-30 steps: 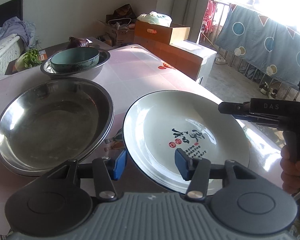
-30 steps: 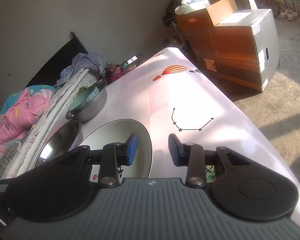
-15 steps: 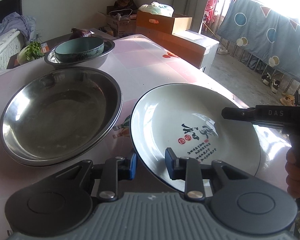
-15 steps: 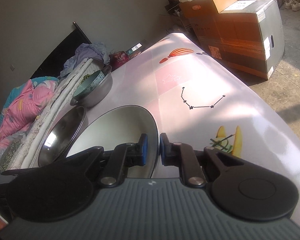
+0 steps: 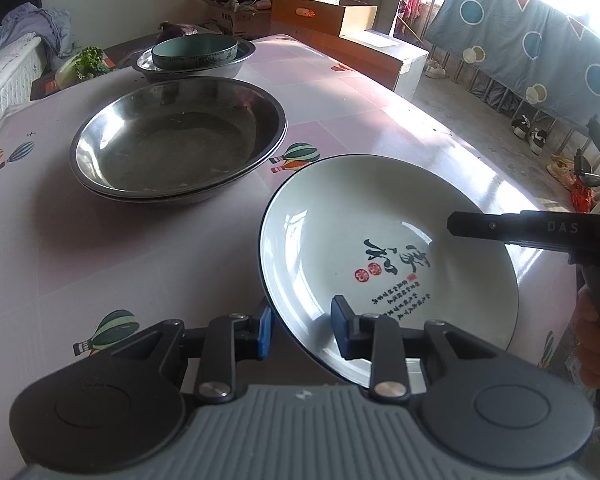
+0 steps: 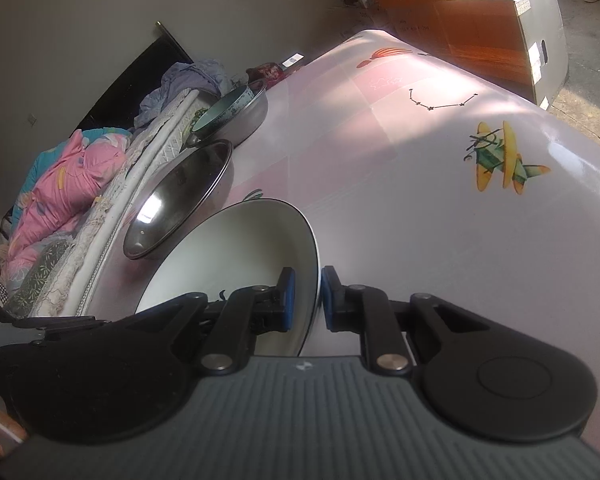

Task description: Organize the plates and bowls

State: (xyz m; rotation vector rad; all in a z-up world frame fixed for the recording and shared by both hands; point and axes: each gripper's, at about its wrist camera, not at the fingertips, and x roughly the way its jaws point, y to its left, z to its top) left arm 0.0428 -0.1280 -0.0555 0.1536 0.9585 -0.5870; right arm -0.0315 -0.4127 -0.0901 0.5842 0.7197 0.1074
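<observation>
White plate [image 5: 384, 256] rim pinched by right gripper [image 6: 306, 300] | left gripper [image 5: 300, 330] fingers open astride near rim

L gripper [image 5: 302, 326] low at the near edge, jaws partly apart w/ one blue pad either side of the plate [image 5: 388, 264] rim; can't tell if the pads touch it. R gripper [image 6: 305, 298] reaches in from the right, jaws nearly together, pads pinching the rim. R hand [image 5: 596, 344] wraps its handle.
</observation>
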